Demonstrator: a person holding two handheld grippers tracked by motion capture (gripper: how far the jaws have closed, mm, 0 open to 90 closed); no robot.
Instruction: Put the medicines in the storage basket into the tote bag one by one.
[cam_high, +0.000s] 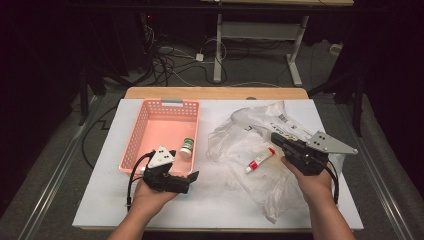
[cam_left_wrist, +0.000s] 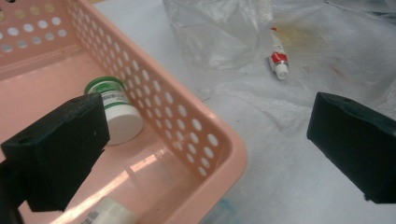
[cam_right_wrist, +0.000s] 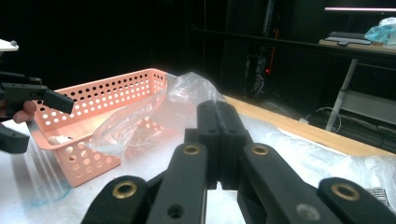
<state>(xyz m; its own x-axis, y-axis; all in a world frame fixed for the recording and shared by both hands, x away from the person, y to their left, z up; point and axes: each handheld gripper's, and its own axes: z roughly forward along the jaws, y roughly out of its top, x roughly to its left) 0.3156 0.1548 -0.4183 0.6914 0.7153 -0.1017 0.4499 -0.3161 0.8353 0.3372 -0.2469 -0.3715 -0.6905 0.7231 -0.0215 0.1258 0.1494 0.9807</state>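
Basket: my left gripper (cam_high: 192, 176) hangs with jaws spread wide and empty at the near corner of the pink perforated basket (cam_high: 145, 131)
Contents: a white, green-labelled bottle (cam_left_wrist: 114, 109) lies on its side inside
Bag: I hold my right gripper (cam_right_wrist: 218, 140) clenched, whether on the crinkled clear plastic bag (cam_high: 240, 135) I cannot tell
Tube: a small red-and-white tube (cam_high: 260, 160) lies on the bag
Surface: white table (cam_high: 220, 200)

White table (cam_high: 210, 200); pink basket (cam_high: 145, 131) left; clear plastic bag (cam_high: 240, 135) right (crumpled); small tube (cam_high: 260, 160) on bag
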